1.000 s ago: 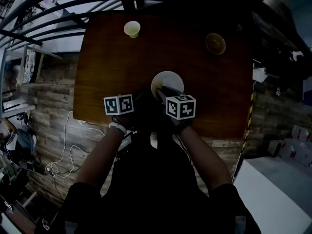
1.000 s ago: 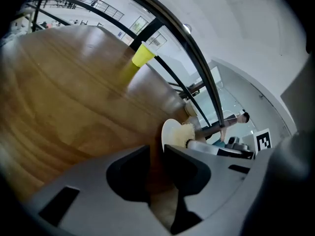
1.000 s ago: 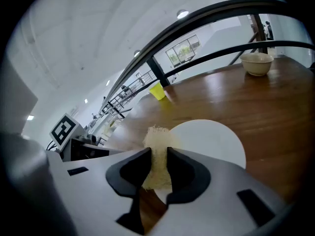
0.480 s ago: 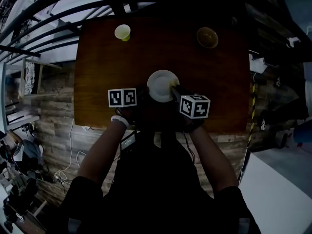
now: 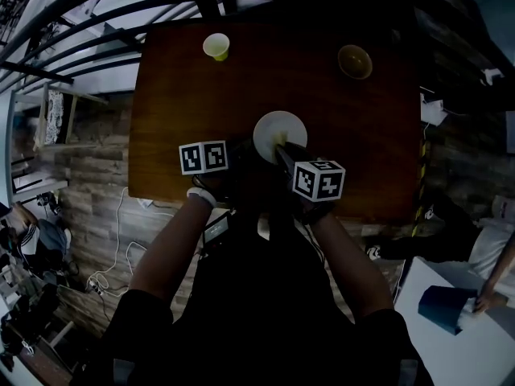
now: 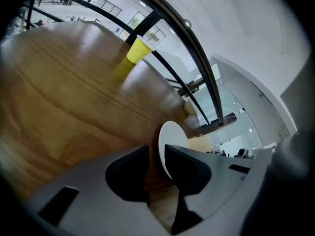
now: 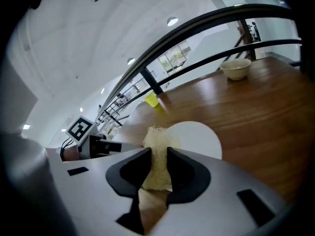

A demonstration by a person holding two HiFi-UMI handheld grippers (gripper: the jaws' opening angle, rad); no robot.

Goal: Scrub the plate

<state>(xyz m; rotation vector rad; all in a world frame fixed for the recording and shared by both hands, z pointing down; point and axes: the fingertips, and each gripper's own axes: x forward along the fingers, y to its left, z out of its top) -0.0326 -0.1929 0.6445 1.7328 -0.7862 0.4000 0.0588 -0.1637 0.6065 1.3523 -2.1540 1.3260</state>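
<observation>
On a dark wooden table [image 5: 181, 95], seen from above by the head camera, a round white plate [image 5: 276, 127] lies near the middle of the front edge. The person's two arms reach in from below, each hand holding a gripper topped with a black-and-white marker cube.

The left gripper [image 6: 156, 154] comes at the plate from the left. In the left gripper view its dark jaws stand almost together, leaving only a narrow slot, and the plate's thin rim is pinched in that slot.

The right gripper [image 7: 158, 154] comes in from the plate's near right side. In the right gripper view its jaws are clamped on a pale yellow, coarse-textured sponge [image 7: 156, 135], which sticks out past the jaw tips. The sponge's far end lies over the left part of the plate's upper face and appears to touch it. The left gripper and its marker cube show just to the left of the plate in this view.

Well apart from the plate, at the far side of the table, a yellow cup [image 5: 216, 47] stands upright on the left and a cream-coloured bowl [image 5: 355, 61] sits on the right. Black railings run behind the table.
</observation>
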